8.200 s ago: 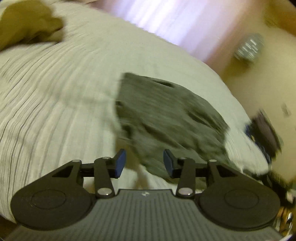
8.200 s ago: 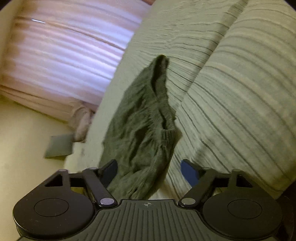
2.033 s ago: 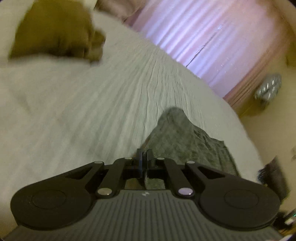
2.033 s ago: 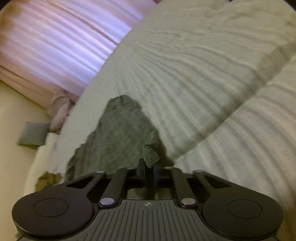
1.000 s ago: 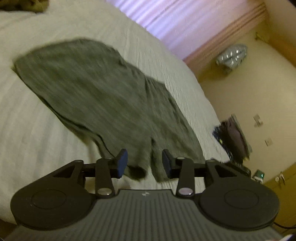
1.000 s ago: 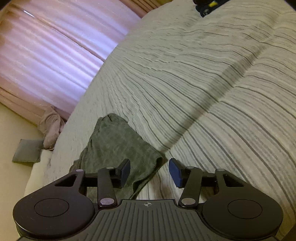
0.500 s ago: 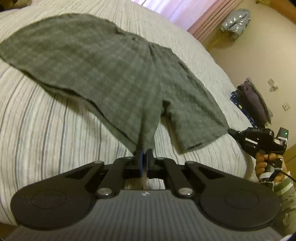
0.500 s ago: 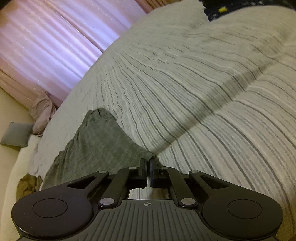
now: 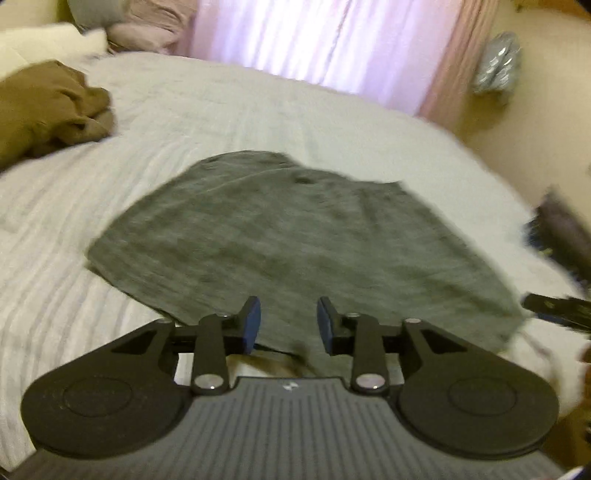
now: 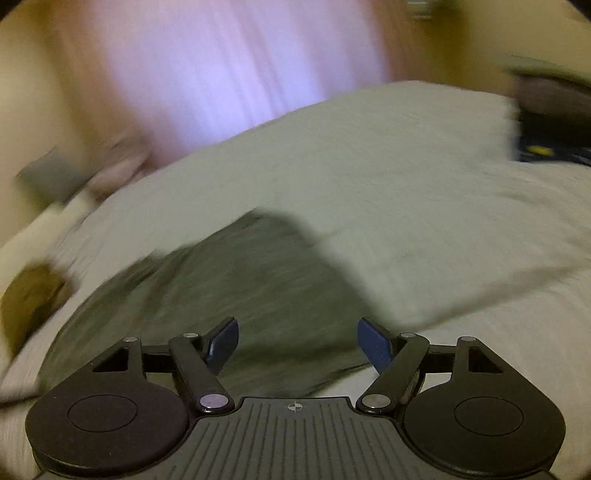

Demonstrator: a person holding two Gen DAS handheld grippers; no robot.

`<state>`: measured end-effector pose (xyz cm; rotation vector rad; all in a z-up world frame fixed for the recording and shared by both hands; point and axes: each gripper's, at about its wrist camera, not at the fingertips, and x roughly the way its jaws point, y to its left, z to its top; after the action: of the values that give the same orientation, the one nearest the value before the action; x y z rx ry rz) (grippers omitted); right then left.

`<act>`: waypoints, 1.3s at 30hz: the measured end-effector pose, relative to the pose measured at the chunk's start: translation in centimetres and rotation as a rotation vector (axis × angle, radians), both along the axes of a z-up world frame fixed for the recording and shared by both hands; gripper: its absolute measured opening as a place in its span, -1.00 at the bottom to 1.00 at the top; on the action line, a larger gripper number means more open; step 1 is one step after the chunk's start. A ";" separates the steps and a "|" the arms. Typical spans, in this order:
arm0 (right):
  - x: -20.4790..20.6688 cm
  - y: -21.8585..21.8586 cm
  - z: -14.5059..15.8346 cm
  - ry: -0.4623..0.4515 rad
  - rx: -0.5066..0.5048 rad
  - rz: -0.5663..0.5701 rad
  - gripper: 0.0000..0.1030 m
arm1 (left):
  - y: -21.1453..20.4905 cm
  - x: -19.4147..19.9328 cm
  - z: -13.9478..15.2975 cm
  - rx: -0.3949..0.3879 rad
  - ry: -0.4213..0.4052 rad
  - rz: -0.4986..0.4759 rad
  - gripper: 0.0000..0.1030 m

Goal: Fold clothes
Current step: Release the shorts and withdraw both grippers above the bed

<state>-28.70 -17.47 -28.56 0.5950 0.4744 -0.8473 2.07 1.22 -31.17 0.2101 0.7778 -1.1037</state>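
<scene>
You face a bed covered with a pale bedspread ribbed in fine stripes. Behind it hangs a full-length curtain, lit pink-violet from the window at its back and serving as the main light source. The wall to your right is cream-yellow, with a silvery object against it, too blurred to identify. Pinkish and grey pillows sit at the far left corner. Both views are motion-blurred.

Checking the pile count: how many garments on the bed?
2: grey garment spread flat by the grippers; brown garment crumpled at the bed's far left. More may lie outside view.
</scene>
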 end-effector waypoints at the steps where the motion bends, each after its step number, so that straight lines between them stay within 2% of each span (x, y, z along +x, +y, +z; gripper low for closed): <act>1: 0.9 0.6 -0.7 0.042 -0.003 0.031 0.46 | -0.2 -0.1 -0.5 0.029 -0.005 0.006 -0.44; 3: 2.6 1.7 -2.2 0.139 -0.014 0.086 0.46 | -0.1 -0.4 -1.7 0.087 0.018 0.016 -0.43; 5: 3.5 2.8 -3.9 0.258 -0.017 0.111 0.46 | 0.8 -1.2 -2.7 0.113 0.055 -0.001 -0.43; 7: 3.4 3.8 -4.4 0.308 -0.033 0.122 0.46 | 1.7 -2.7 -3.1 0.131 0.034 -0.046 -0.43; 9: 3.0 4.7 -4.4 0.332 -0.048 0.122 0.46 | 2.7 -3.5 -3.2 0.139 0.027 -0.047 -0.43; 13: 1.8 6.1 -2.5 0.321 -0.069 0.087 0.46 | 3.8 -4.3 -1.6 0.126 0.056 -0.029 -0.43; 16: 1.3 7.1 -1.3 0.256 -0.101 0.076 0.46 | 3.9 -5.3 -0.8 0.143 0.018 -0.021 -0.29; 20: 1.4 7.7 -2.4 0.285 0.001 0.049 0.46 | 4.3 -6.2 -0.8 0.210 0.013 0.020 -0.28; 27: -0.7 11.4 -1.2 0.240 0.010 0.040 0.46 | 6.5 -7.6 0.1 0.231 -0.009 0.051 -0.26; 39: -2.1 14.7 0.3 0.190 0.001 0.027 0.46 | 9.9 -9.9 2.6 0.192 -0.051 0.066 -0.20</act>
<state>-30.77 -2.73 -28.26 0.5105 0.6538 -0.8820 -7.84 11.10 -28.55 0.3704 0.8399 -0.9587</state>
